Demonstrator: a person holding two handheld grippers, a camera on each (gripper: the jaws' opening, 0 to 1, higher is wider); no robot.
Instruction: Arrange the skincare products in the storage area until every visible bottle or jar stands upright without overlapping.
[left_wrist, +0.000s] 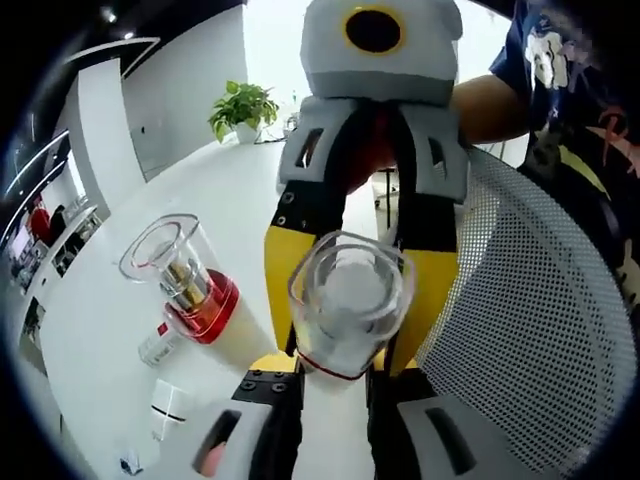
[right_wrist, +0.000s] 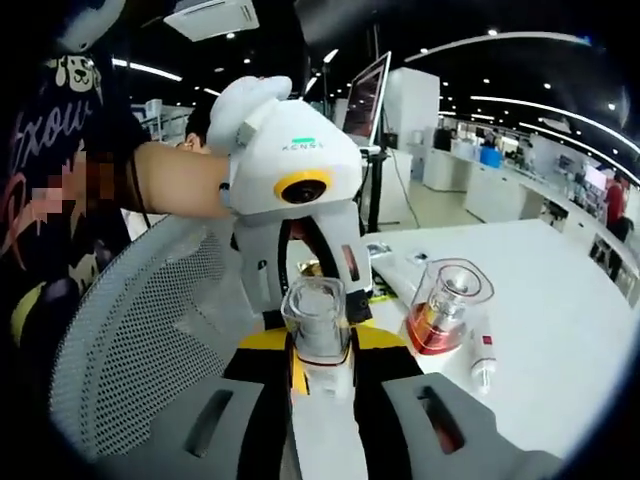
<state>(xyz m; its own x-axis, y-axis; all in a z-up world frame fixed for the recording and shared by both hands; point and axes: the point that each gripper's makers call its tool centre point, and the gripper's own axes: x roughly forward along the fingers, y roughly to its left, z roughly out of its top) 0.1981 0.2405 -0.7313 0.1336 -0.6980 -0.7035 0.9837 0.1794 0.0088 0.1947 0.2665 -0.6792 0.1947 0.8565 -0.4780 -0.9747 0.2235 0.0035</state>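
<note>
Two tools, left (left_wrist: 335, 385) and right (right_wrist: 320, 375), both clamp clear-capped bottle (left_wrist: 350, 300) over desk (left_wrist: 110, 330). Red bottle (left_wrist: 190, 280) upright; small tube (right_wrist: 483, 360) lying flat, left to stand.

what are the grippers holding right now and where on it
Both the left gripper and right gripper clamp the same clear jar, pinching its lower body from opposite sides.
</note>
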